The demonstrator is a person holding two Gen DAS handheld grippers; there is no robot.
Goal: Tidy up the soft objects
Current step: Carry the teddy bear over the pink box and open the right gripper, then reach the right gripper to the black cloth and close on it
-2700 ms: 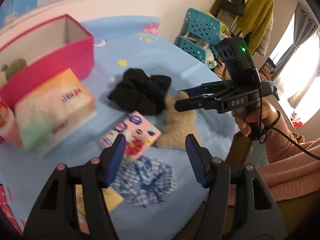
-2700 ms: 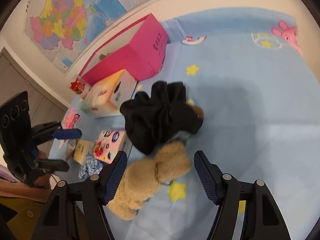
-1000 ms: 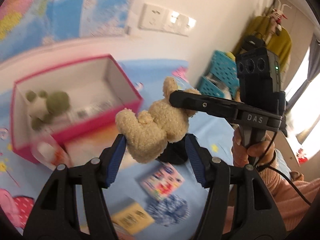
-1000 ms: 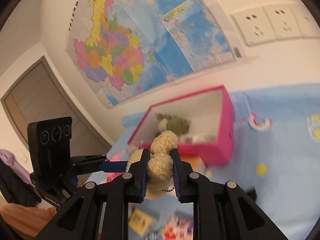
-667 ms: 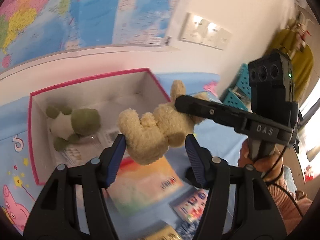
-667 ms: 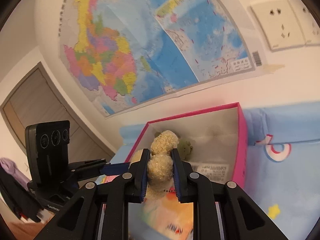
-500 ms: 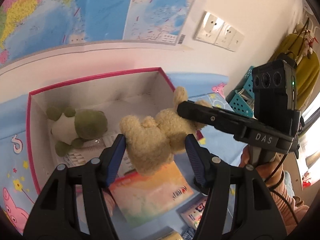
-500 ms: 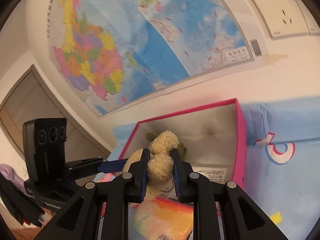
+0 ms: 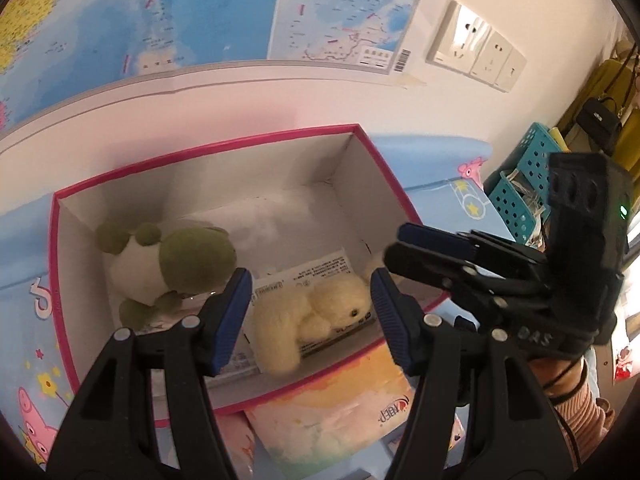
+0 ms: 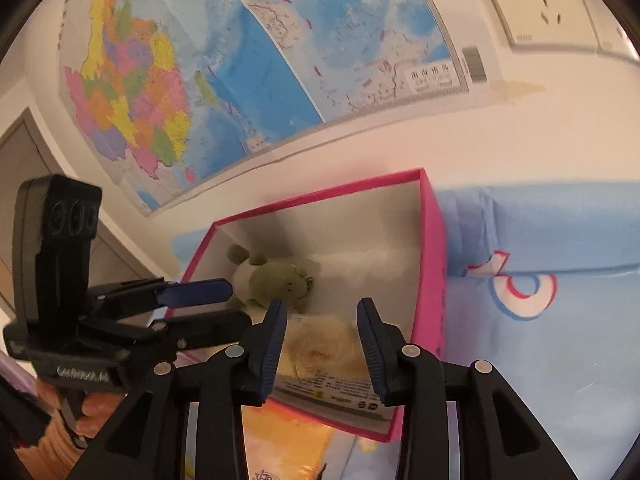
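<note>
The beige teddy bear (image 9: 316, 316) lies inside the pink box (image 9: 384, 156) on a white printed card, to the right of a green and white plush (image 9: 172, 264). My left gripper (image 9: 312, 316) hovers open above the box's front, framing the bear without touching it. The jaws of my right gripper (image 10: 322, 340) are opening and stand apart over the box. The bear (image 10: 320, 344) shows blurred below them, and the pads are clear of it. From the left wrist view the right gripper (image 9: 404, 246) reaches in over the box's right corner.
A soft tissue pack (image 9: 340, 404) with orange print lies against the front of the box. The box stands on a blue cartoon cloth (image 10: 540, 340) against a wall with maps and sockets. Teal baskets (image 9: 516, 200) stand past the table's right end.
The right gripper carried the bear over the box and opened, and the bear dropped inside. Both grippers came closer to the box and tilted down.
</note>
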